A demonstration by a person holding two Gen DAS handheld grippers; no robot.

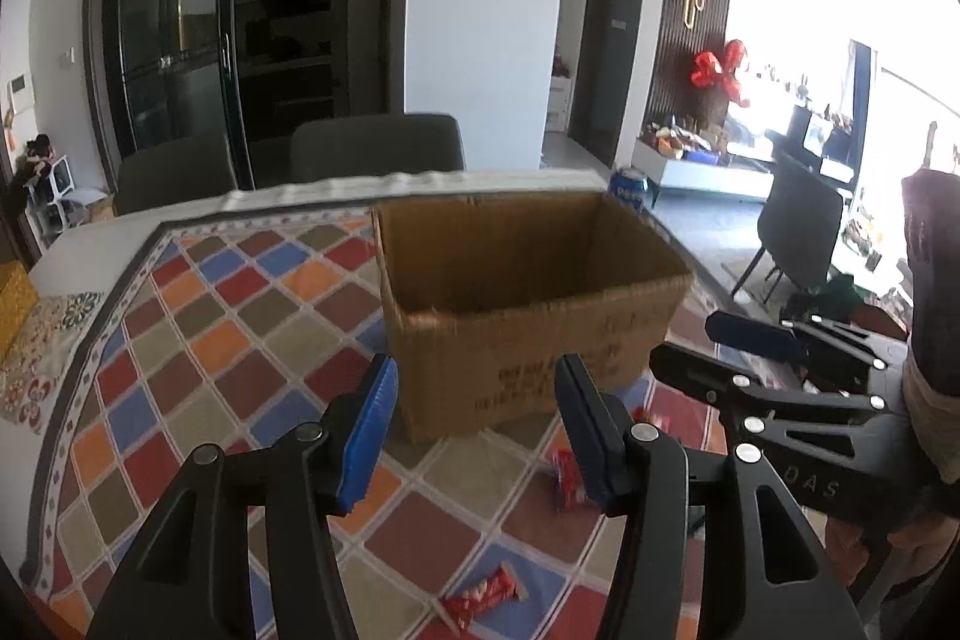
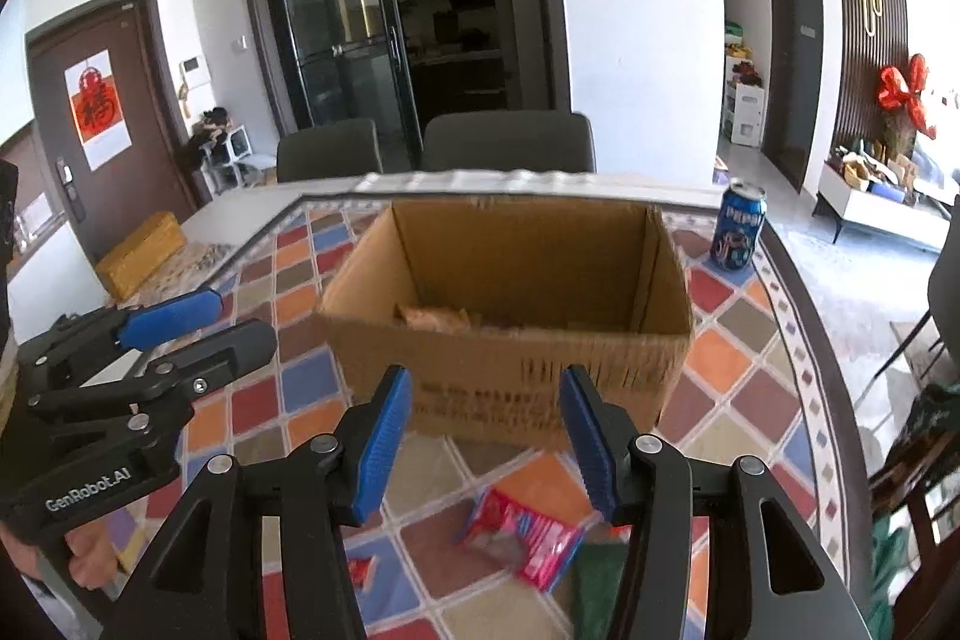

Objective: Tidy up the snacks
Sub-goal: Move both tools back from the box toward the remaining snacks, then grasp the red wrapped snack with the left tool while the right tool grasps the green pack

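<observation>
Both tools (image 1: 474,430) (image 2: 485,436) gape before the box (image 2: 510,316), seemingly holding snacks.

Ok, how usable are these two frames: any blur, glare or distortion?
Left wrist: strong fisheye bending, windows at right blown out, cardboard box print smeared by motion blur. Right wrist: same bending, box and pink snack packet blurred, Pepsi can fairly sharp.

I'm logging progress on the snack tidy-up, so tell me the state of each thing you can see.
Cardboard box: open, a snack inside.
Soda can: upright, opened.
Pink packet: flat on table.
Red bar: flat on table.
Left gripper: open, empty.
Right gripper: open, empty.
</observation>
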